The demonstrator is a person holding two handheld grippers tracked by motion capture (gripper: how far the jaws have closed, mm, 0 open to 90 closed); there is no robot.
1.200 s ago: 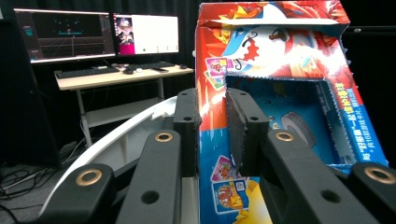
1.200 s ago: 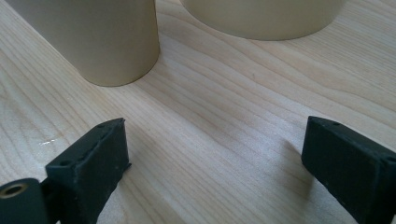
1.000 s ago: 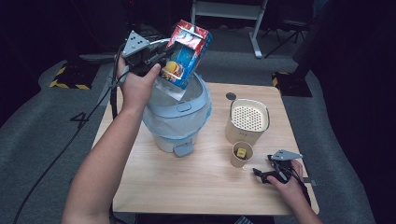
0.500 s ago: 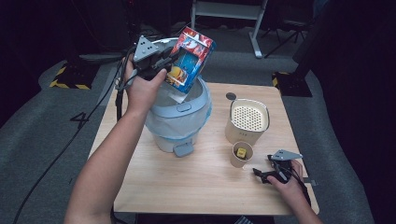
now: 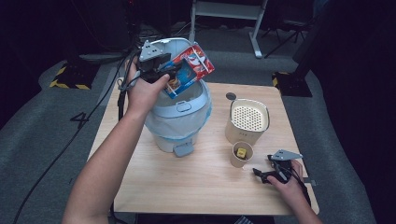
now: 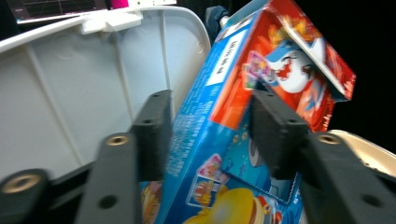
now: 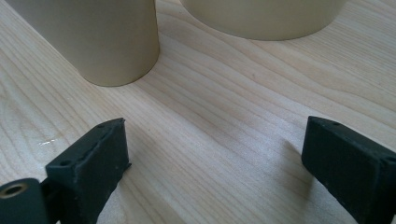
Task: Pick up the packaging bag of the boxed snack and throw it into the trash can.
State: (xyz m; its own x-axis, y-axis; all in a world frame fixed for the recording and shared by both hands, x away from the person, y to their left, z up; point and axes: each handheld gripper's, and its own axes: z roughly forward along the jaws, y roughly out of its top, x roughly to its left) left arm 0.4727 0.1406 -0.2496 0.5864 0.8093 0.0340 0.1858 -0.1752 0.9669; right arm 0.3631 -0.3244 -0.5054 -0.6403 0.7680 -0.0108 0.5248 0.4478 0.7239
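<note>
The carton [image 5: 190, 70] is held tilted over the open mouth of the pale blue pedal bin [image 5: 180, 119], lower end pointing into the opening, so that it can drop straight in once let go; the bin's lid [image 6: 93, 88] stands raised behind it, which keeps the way clear. The left gripper [image 5: 161, 70] is placed at the bin's rim for this release. Its jaws have just been opening, and in the left gripper view the carton is seen between them with a slight gap on each side; whether the pads [image 6: 275, 130] are quite free of the card is hard to judge in that blurred close view, but they appear to be apart from it.

The right gripper [image 5: 270, 173] is rested on the wooden table [image 5: 196, 186] near the small paper cup [image 5: 241, 155], jaws spread wide with nothing between them, apparently parked out of the way.

The carton is a tall, thin card box, printed bright blue and red with cartoon figures and a yellow shape near its lower end. Its top flap is torn open and bent outward, which suggests an emptied package.
</note>
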